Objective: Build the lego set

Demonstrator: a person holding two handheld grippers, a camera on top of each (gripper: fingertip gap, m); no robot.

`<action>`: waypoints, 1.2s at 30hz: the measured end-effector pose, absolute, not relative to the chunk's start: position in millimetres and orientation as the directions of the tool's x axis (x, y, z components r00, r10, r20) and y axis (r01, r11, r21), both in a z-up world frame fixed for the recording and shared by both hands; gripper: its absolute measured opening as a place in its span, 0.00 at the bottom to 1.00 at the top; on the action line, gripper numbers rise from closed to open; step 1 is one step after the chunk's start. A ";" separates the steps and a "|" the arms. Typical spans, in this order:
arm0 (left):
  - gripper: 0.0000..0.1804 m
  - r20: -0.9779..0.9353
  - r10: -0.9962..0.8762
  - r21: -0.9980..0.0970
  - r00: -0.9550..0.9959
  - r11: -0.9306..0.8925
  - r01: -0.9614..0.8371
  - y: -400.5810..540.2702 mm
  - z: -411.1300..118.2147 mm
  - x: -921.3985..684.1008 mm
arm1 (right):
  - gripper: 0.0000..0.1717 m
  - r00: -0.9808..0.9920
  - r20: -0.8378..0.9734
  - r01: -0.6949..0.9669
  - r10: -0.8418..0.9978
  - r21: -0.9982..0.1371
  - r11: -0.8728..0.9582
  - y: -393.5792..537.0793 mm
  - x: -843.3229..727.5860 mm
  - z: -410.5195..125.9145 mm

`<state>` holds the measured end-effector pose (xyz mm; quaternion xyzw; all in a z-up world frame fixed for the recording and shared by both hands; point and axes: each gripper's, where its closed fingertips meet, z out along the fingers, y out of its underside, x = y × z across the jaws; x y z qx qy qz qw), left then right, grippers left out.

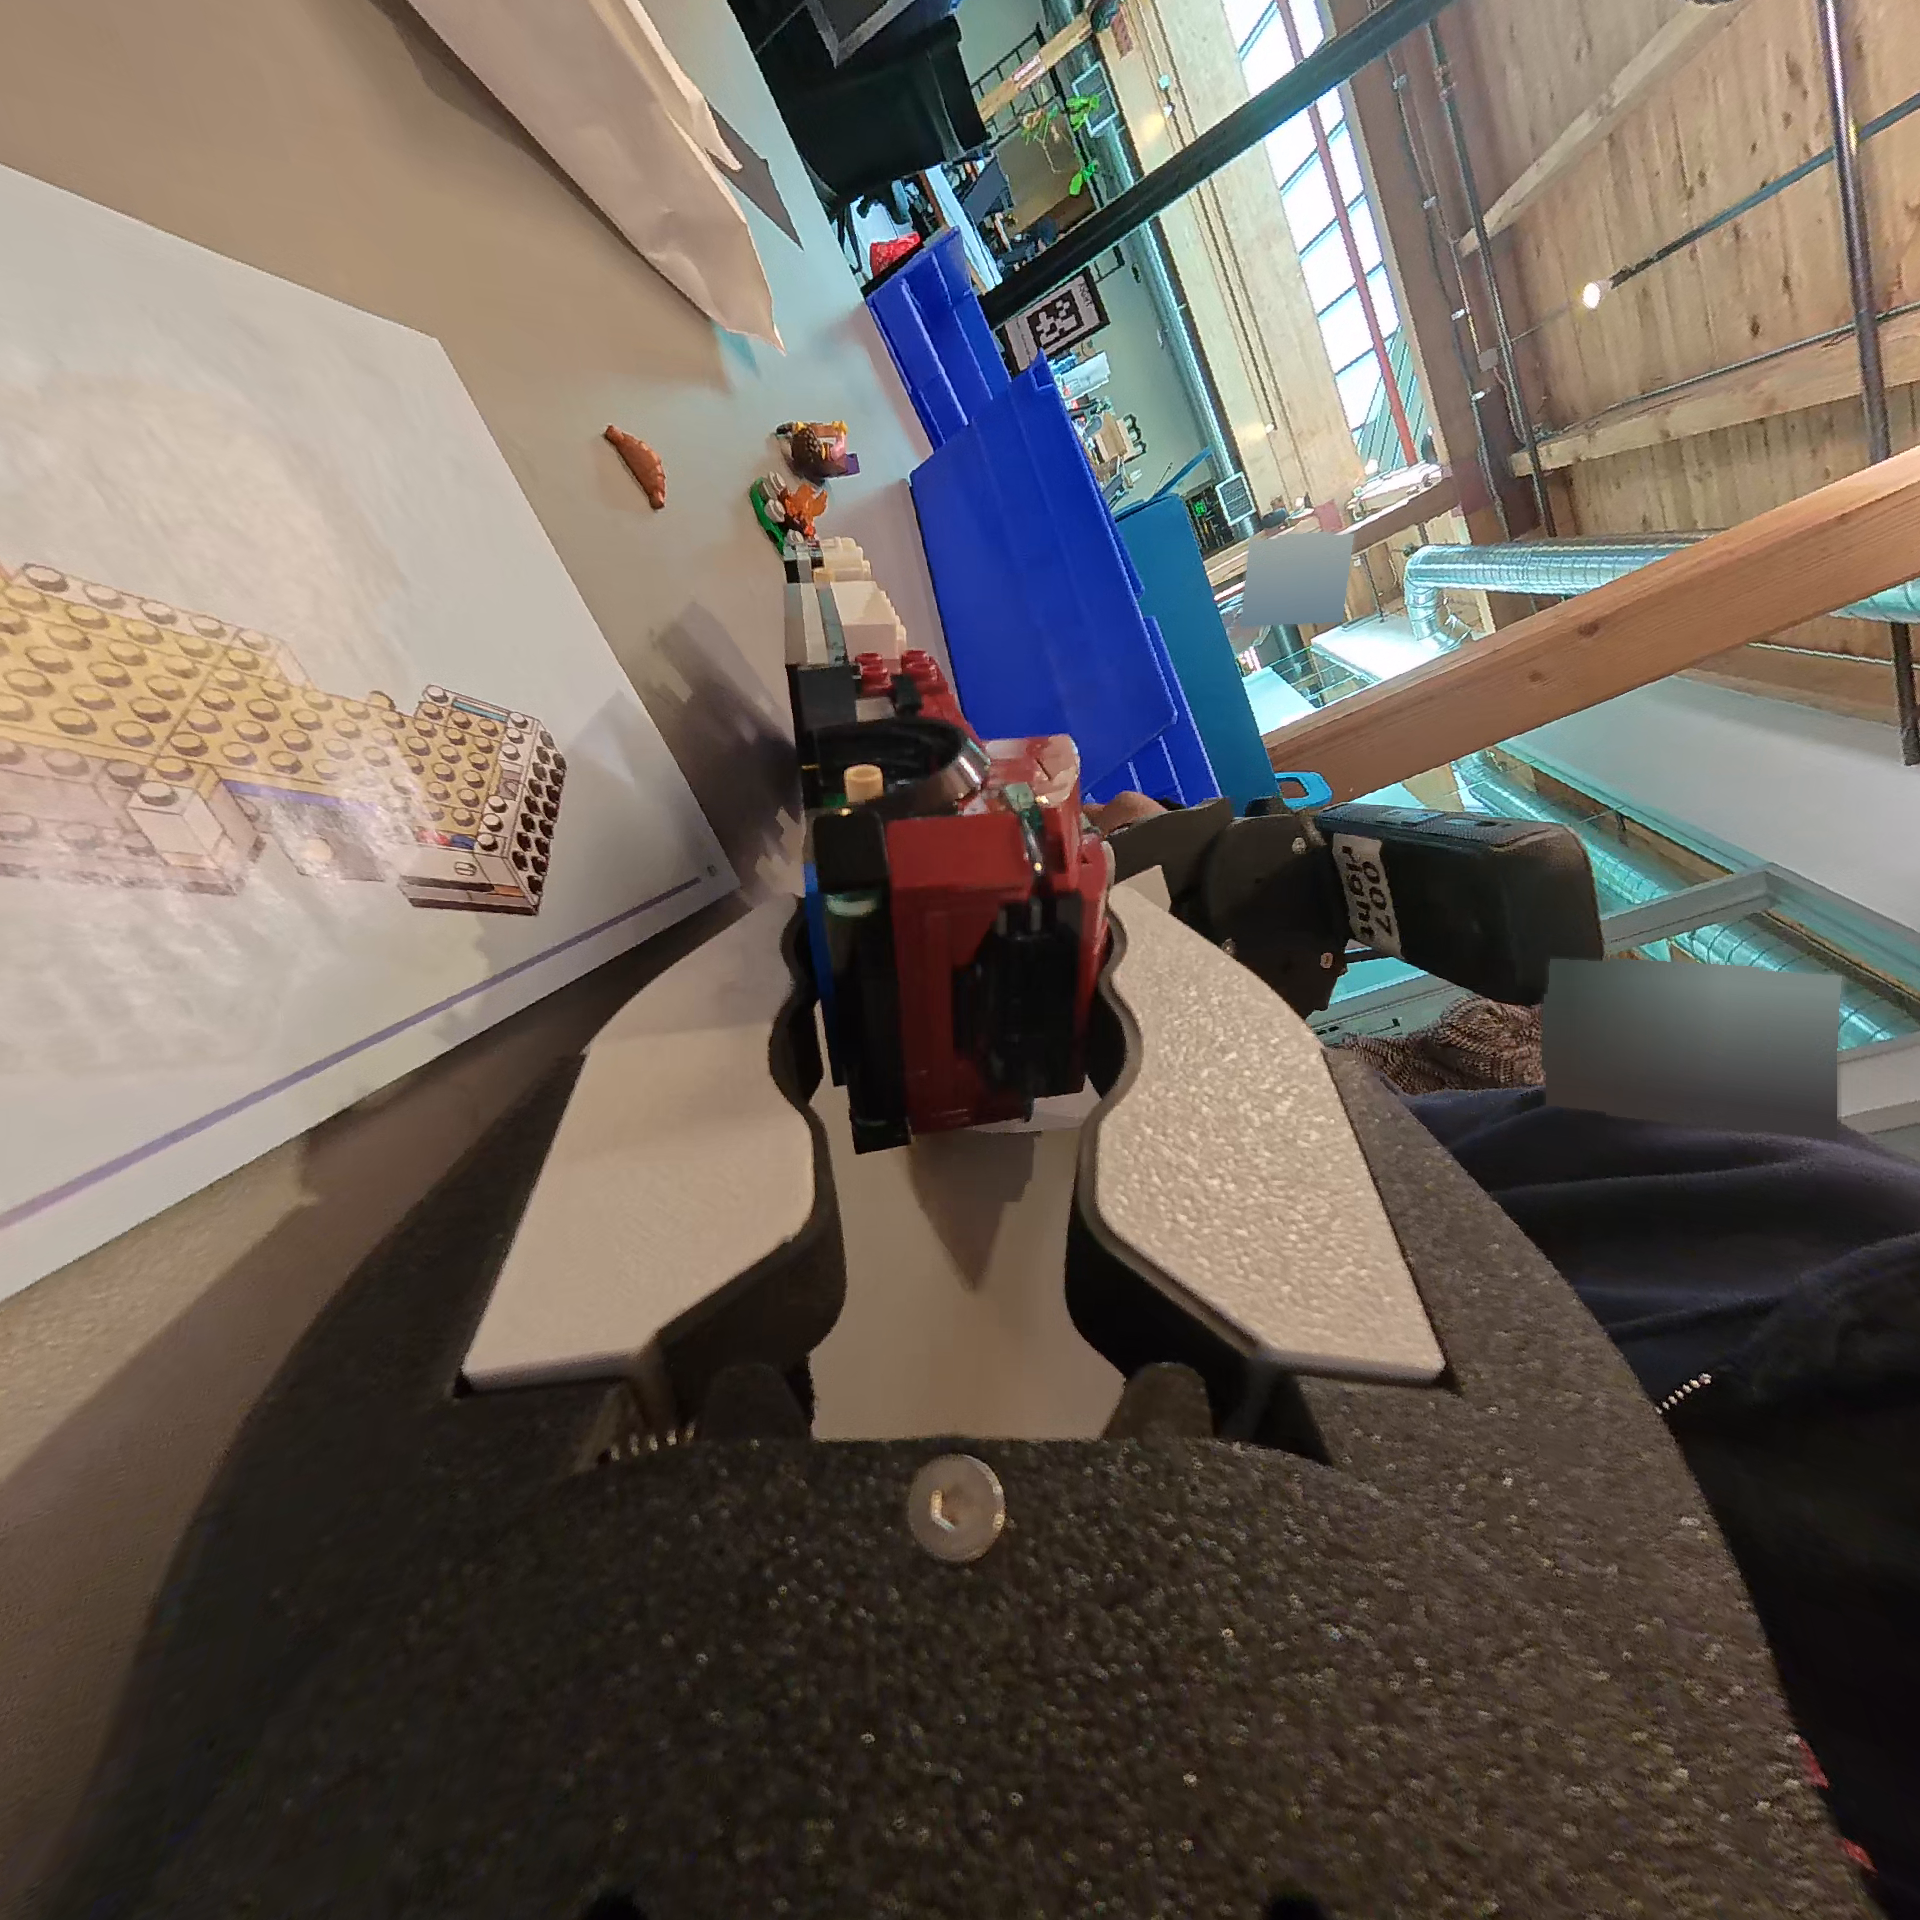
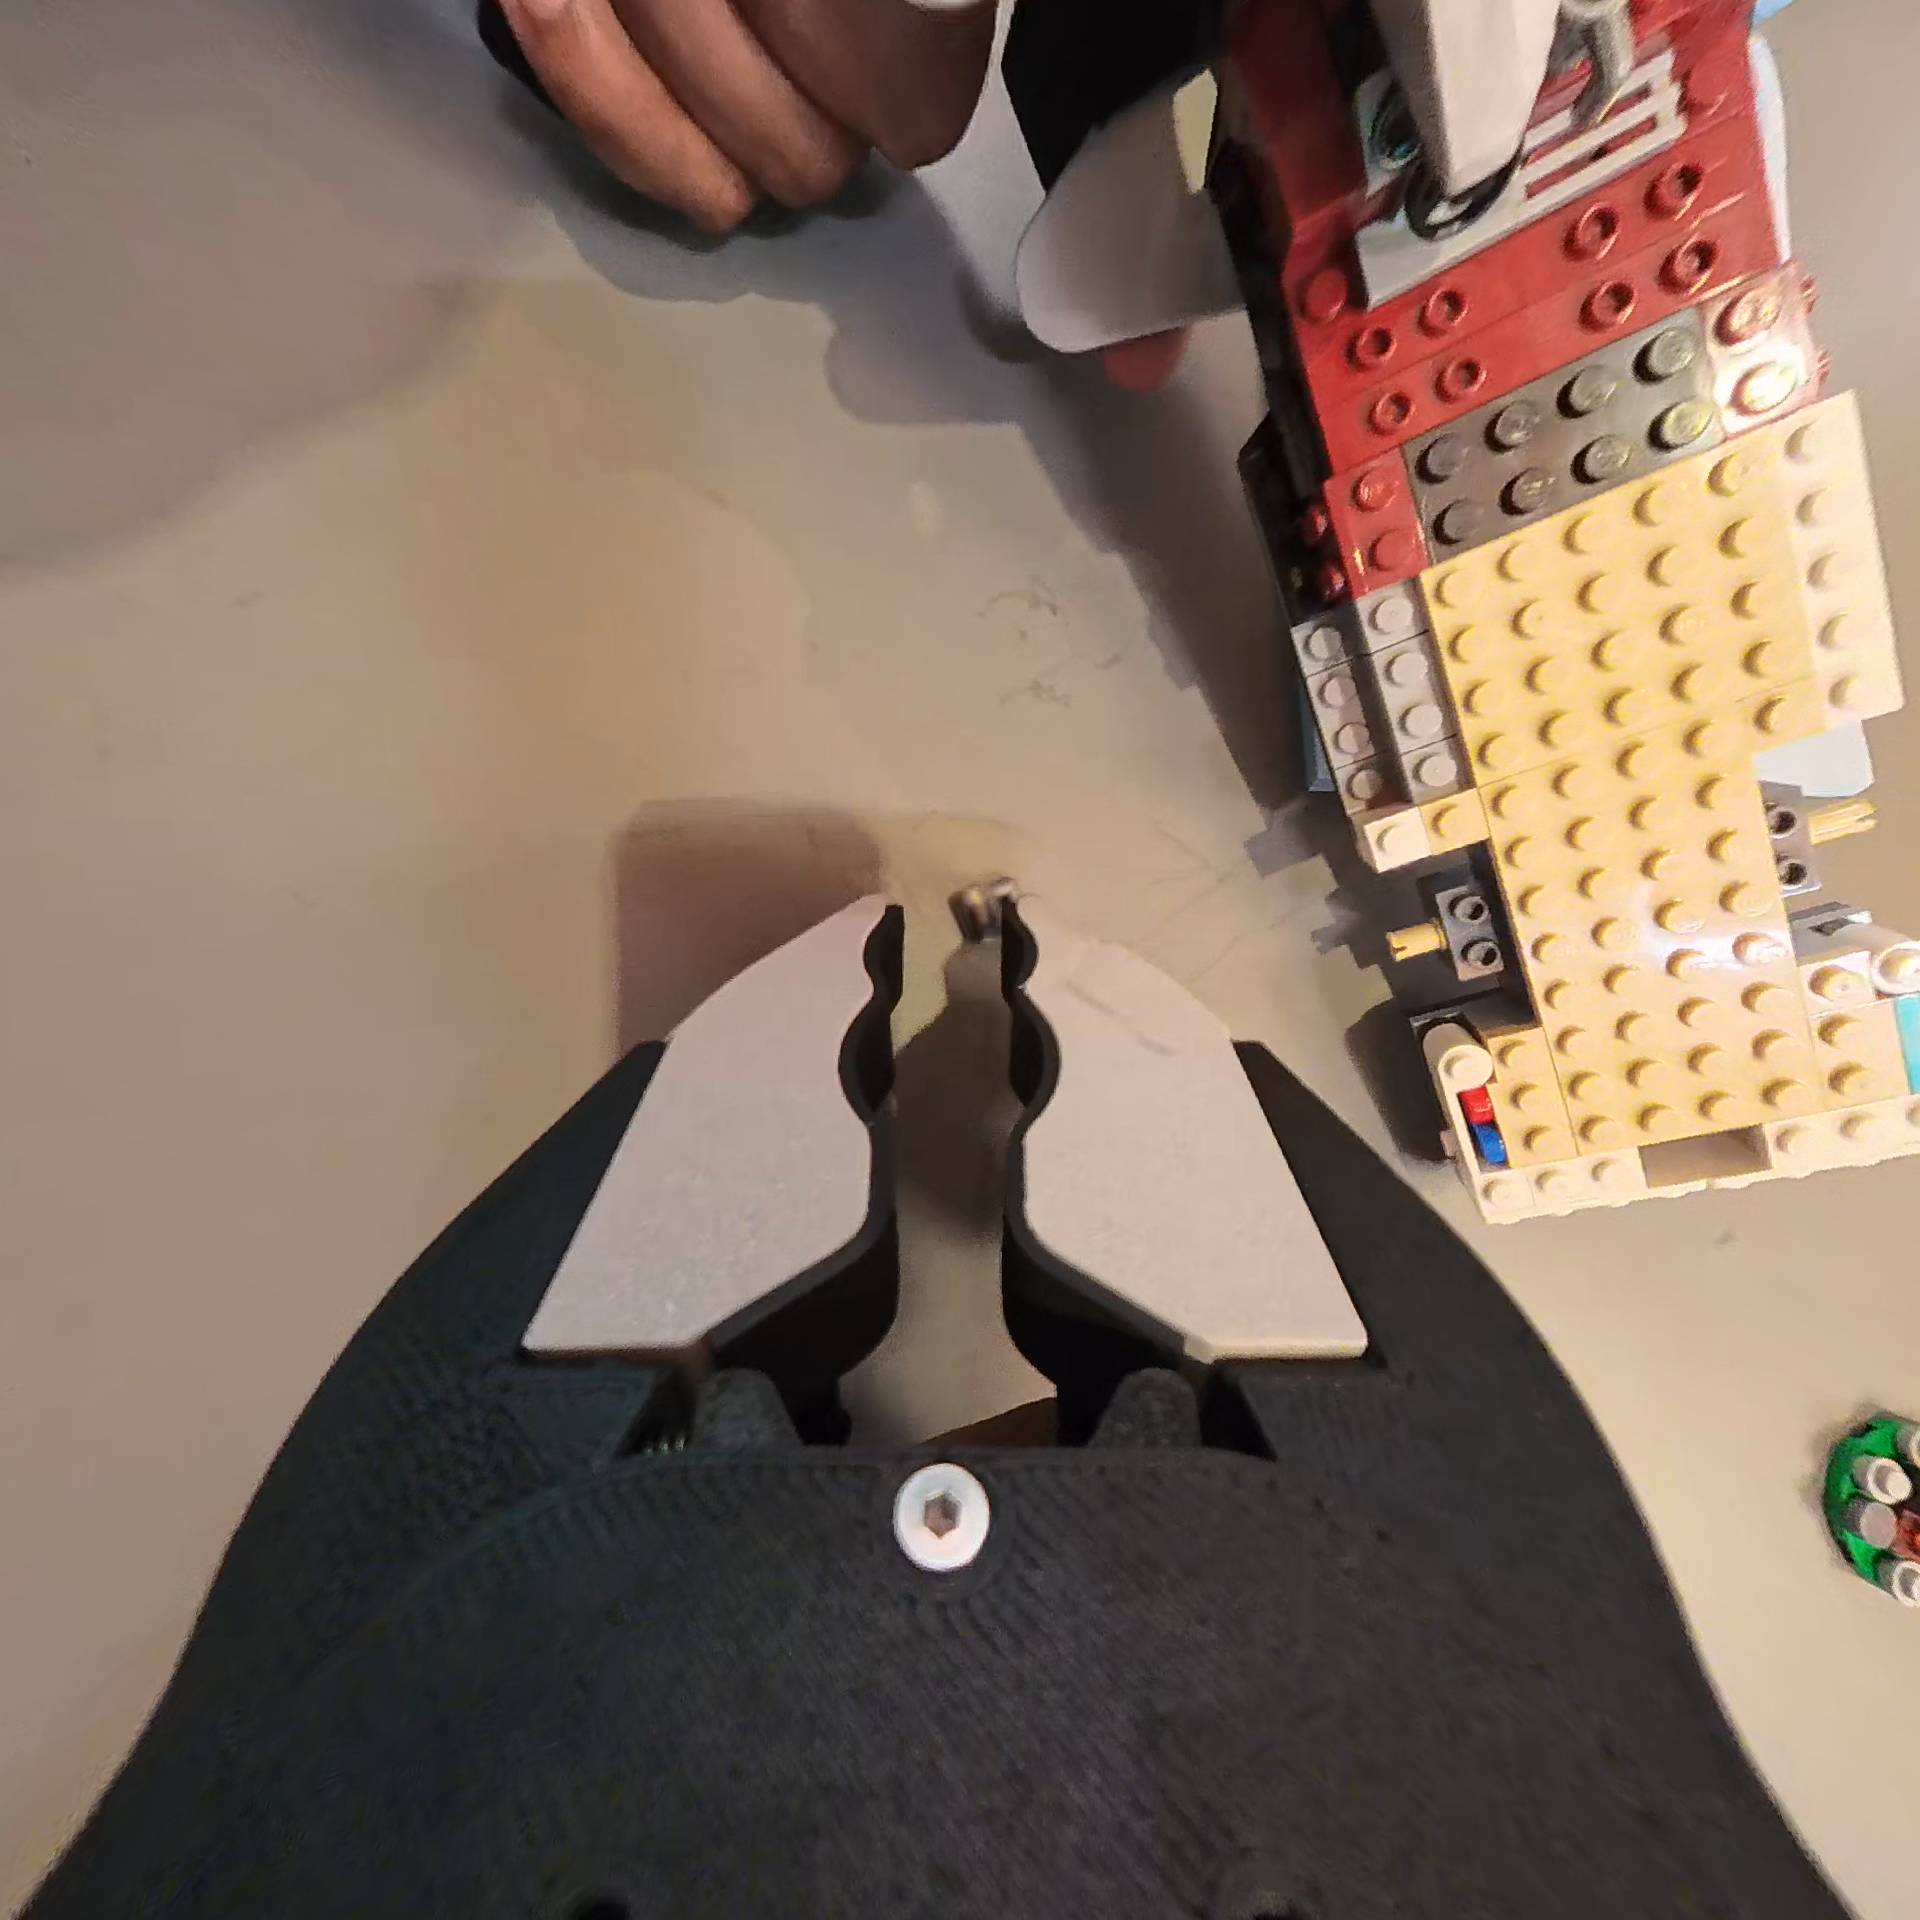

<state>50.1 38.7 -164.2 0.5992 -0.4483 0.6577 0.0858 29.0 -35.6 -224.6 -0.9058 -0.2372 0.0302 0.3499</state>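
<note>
While the left gripper (image 1: 951, 997) is clamping the dark-red end of a long brick model (image 2: 1621, 665), both pads are pressing on the block's sides and the model is lying stretched along the tabletop (image 2: 416, 623), its tan studded plates running toward the far end. A hand (image 2: 727, 114) is resting on the tabletop just beside that gripper. Off to the model's side, the right gripper (image 2: 951, 935) is hovering over the bare tabletop with its jaws slightly parted; a tiny grey piece (image 2: 982, 909) is sitting right at one fingertip, not pinched between the two. A small green round piece (image 2: 1875, 1501) is lying near the model's tan end. An instruction sheet (image 1: 312, 675) is lying beside the model, and blue bins (image 1: 1039, 540) are standing behind it.
</note>
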 end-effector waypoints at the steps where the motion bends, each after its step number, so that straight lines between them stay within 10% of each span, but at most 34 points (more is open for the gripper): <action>1: 0.27 0.865 -0.425 -0.487 -0.268 -0.583 -0.650 38.6 -164.3 50.1 | 0.10 0.887 0.107 0.407 0.449 -0.641 -0.651 -36.2 29.6 -226.4; 36: 0.27 0.864 -0.426 -0.488 -0.268 -0.580 -0.652 37.9 -164.5 49.5 | 0.10 0.916 0.024 0.297 0.400 -0.709 -0.639 -27.8 33.6 -221.6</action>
